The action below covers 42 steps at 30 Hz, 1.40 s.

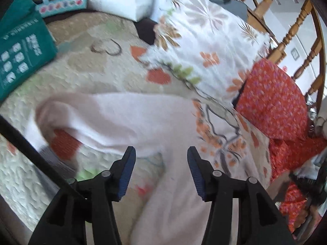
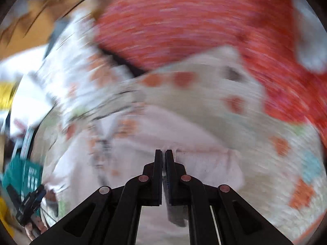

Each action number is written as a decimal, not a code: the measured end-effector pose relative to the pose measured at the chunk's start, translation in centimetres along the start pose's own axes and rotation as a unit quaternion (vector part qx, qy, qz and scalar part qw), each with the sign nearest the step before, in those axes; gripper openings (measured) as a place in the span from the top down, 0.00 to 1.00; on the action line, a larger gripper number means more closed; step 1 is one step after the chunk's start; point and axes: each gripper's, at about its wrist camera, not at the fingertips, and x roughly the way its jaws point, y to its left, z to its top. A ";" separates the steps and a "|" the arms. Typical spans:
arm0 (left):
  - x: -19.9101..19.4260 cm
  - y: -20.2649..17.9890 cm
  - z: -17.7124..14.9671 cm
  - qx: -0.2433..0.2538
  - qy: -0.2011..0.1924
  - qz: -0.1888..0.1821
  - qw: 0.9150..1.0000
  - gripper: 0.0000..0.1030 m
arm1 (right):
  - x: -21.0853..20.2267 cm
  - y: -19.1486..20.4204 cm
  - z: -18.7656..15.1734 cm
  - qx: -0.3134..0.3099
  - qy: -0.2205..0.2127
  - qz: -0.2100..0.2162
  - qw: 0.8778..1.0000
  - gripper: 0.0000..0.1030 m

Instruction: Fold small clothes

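Pale pink garment (image 1: 126,120), rumpled, spread across quilt

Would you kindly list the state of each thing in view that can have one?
left tongs: open, empty, above the pale pink garment.
right tongs: shut on pale pink garment.
pale pink garment: partly folded over, lying on the quilt.
red floral garment: crumpled, unfolded.
white floral cloth: loosely heaped.

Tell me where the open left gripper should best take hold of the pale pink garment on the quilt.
Probably the folded edge just ahead of the left gripper, coming straight forward and low. There the pale pink garment rises off the quilt in a soft ridge the open jaws could straddle. The right gripper looks shut on pink cloth, likely the same garment, though blur leaves that unsure.
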 end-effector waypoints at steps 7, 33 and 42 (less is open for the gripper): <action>-0.7 3.4 1.0 -0.033 -0.022 0.034 0.999 0.50 | 12.1 20.7 -2.0 -0.177 0.071 0.076 0.979 0.89; 2.3 1.9 -1.2 -0.048 0.054 0.005 0.997 0.43 | 16.3 14.1 -9.5 -0.161 0.131 0.004 0.978 0.84; 2.8 1.4 -1.0 -0.048 0.058 -0.009 0.997 0.43 | 15.9 22.2 -6.1 -0.256 0.077 -0.011 0.963 0.95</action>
